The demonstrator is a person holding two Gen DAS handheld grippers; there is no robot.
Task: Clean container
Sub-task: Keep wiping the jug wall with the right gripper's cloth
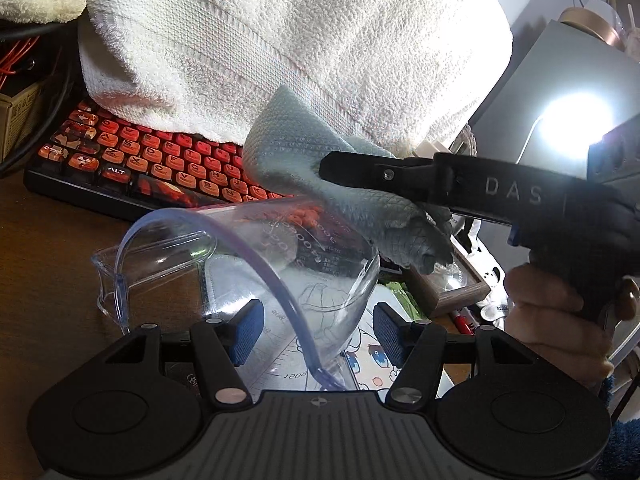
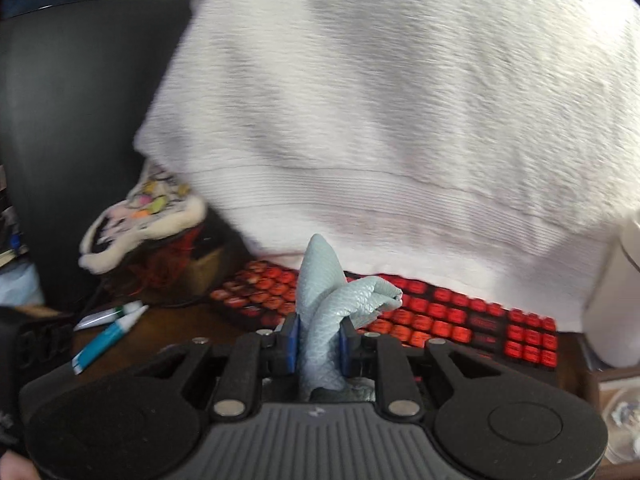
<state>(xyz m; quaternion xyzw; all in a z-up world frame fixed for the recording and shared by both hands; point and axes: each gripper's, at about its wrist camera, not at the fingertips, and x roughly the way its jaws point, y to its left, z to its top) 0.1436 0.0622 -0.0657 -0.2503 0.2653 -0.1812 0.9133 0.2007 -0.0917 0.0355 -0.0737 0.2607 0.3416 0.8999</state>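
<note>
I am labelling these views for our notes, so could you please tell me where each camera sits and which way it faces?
Left wrist: sits on the left gripper, looking along its fingers at the clear measuring jug between them; a hand with the right gripper shows.
Right wrist: sits on the right gripper, looking over the grey-blue cloth pinched in its fingers.
Both views share the cloth, red keyboard and white towel.

Two tools (image 1: 316, 330), one container (image 1: 248, 264), one cloth (image 2: 332, 316), one keyboard (image 1: 168, 160)
</note>
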